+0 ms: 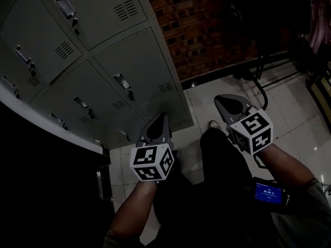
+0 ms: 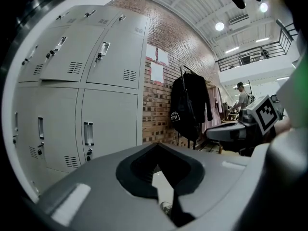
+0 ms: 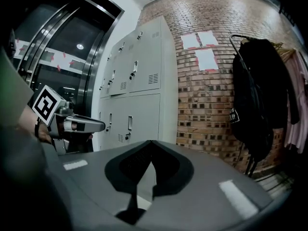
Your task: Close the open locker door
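Observation:
A bank of grey lockers (image 1: pixel 103 61) fills the upper left of the head view. In the left gripper view, one upper door (image 2: pixel 65 57) stands slightly out from the locker face, its lower edge casting a shadow; the other doors lie flush. My left gripper (image 1: pixel 161 118) hangs in front of the lowest lockers, jaws shut and empty, and apart from every door. To its right, over the tiled floor, my right gripper (image 1: pixel 223 98) is also shut with nothing in it. Each gripper view shows its own jaws closed, the left gripper (image 2: pixel 156 147) and the right gripper (image 3: pixel 150 143).
A brick wall (image 1: pixel 207 30) adjoins the lockers on the right. A coat rack with a dark jacket (image 3: pixel 255 100) stands against it. A black cable (image 1: pixel 261 87) runs over the white tiles. A dark counter (image 1: pixel 46 164) lies at my left.

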`<state>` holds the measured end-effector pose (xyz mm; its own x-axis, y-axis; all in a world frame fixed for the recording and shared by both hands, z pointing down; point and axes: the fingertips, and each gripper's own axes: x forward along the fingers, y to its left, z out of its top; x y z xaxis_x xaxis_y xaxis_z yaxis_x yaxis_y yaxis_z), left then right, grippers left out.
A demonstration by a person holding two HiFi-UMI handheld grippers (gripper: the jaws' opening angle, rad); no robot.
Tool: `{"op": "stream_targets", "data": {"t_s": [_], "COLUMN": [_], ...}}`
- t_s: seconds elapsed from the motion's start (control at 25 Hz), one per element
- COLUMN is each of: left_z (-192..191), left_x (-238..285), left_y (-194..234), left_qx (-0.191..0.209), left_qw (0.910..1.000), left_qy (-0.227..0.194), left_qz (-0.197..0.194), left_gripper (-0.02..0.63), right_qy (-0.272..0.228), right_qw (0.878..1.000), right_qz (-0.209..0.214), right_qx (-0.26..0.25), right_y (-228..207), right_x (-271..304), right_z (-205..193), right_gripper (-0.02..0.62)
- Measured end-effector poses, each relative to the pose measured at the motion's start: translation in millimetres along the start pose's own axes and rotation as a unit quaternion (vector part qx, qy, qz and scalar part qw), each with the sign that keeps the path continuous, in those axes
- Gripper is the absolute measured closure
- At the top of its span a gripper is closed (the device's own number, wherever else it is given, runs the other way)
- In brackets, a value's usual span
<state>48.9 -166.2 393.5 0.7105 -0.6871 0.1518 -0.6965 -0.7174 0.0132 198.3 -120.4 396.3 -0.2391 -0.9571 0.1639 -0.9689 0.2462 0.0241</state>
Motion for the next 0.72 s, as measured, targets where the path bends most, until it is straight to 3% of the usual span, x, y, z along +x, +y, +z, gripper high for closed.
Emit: {"op": "stream_targets", "data": {"t_s": [0.72], "left_z": [-21], "left_x": [4], "left_y": [5], "left_qx": [0.001], "left_qw": [0.9998], "left_qy": [0.020], "left_qz": [0.007], "left_gripper": [0.606], "right_qy": [0.011], "right_qw": [1.000], "right_qz": [0.014], "right_qx": [0.003], "right_y": [6], "right_x": [-2], "right_z": [-10], "right_gripper": [0.588]}}
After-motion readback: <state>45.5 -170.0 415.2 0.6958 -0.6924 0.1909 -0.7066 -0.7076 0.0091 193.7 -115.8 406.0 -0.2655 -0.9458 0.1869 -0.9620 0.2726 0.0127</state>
